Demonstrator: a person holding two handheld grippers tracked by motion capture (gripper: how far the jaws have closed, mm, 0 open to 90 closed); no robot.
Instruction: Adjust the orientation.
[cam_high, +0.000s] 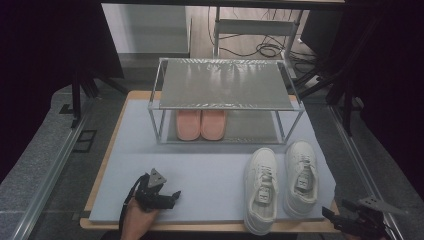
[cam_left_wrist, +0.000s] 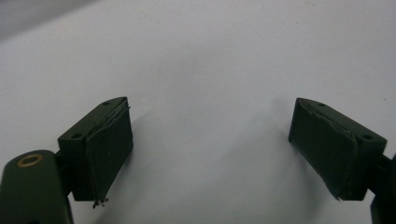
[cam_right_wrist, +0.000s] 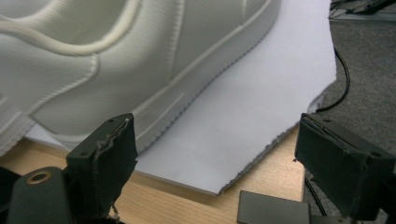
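Right hand-held gripper (cam_high: 334, 216) sits gaping beside the white shoes (cam_high: 280, 182) at the bench (cam_high: 107, 165) front. Left hand-held gripper (cam_high: 170, 197) gapes too, empty. Pink slippers (cam_high: 200, 124) already on the rack (cam_high: 227, 85); I judge the white pair remains.

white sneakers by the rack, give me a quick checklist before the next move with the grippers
1. Right gripper open for a grasp: ok, its fingers stand wide apart with nothing between them.
2. Right gripper close to the white sneakers: ok, the near shoe's side sits just ahead of it at the mat's corner.
3. Left gripper open and empty: ok, bare mat lies between its fingers.
4. Sneakers upright, side by side: ok.
5. Free space on the rack: ok, the top shelf is bare and the lower shelf has room to the right of the pink shoes.
6. Enough height under the top shelf for a sneaker: cannot tell.
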